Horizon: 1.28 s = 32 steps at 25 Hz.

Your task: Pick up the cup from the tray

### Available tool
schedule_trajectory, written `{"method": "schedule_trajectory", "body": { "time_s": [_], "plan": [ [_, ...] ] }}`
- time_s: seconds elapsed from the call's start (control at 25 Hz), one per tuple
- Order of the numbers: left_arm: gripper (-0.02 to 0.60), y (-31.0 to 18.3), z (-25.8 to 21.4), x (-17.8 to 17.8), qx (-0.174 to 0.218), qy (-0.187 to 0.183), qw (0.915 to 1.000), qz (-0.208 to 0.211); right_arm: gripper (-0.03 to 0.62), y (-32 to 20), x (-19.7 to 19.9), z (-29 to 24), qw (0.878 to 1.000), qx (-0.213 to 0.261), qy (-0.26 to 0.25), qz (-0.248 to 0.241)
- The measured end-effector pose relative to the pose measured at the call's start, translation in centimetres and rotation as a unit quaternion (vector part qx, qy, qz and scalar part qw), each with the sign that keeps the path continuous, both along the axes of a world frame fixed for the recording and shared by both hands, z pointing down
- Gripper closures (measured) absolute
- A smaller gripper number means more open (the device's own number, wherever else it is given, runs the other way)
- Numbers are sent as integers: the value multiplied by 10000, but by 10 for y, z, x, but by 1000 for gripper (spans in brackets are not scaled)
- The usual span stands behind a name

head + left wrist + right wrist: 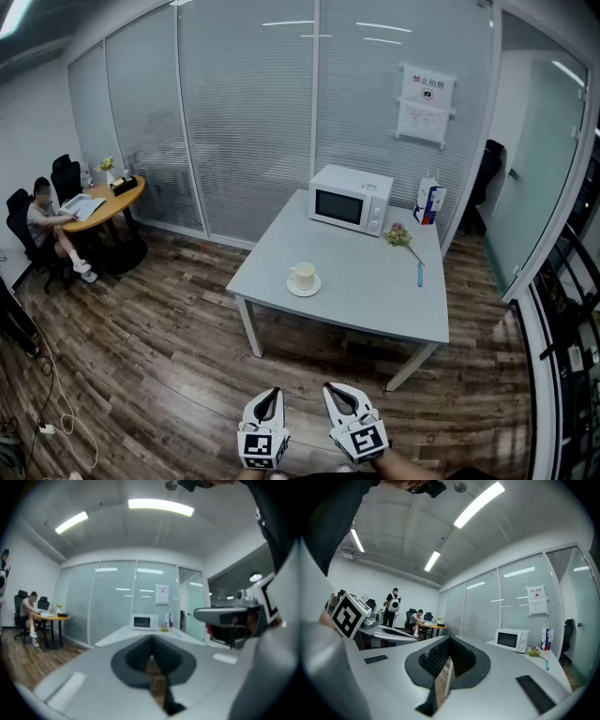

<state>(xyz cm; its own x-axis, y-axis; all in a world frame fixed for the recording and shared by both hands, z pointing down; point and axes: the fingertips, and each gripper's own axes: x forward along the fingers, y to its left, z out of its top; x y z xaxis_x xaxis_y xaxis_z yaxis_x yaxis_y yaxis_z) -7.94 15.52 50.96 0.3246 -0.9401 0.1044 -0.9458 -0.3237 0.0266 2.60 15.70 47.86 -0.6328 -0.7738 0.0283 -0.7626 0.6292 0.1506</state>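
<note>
- Our left gripper [274, 394] and right gripper [330, 388] each have their jaws pressed together, empty.
- The cream ceramic cup [302, 275] stands on a round white saucer [305, 290] on the grey rectangular table [375, 281], well apart from both.
- A white microwave [352, 199] sits behind.

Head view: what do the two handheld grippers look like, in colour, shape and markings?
The two match. The left gripper and right gripper each have two white jaws lined with dark pads, which look ribbed in the right gripper view, and each narrows towards the tip. Behind the jaws each carries a cube with black-and-white square markers. No cables show.
</note>
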Motion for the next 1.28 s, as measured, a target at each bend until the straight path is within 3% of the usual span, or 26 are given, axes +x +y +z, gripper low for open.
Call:
{"method": "schedule_trajectory", "body": {
  "time_s": [0.4,0.72,0.88,1.12,1.28],
  "plan": [
    [577,2,8,12,26,15,10000,4,591,-3,9,-8,9999,95,-113,-47],
    [577,3,5,0,91,-16,10000,-7,591,-2,-1,-24,9998,113,-125,127],
    [577,5,4,-8,136,-34,9999,48,591,5,-10,-16,9996,211,-182,-16],
    [577,15,8,-25,117,-47,9998,174,591,11,-19,-18,9982,-46,-462,367],
    [577,14,11,-32,60,-46,9997,222,591,14,-24,-17,9988,-56,-289,402]
  ]
}}
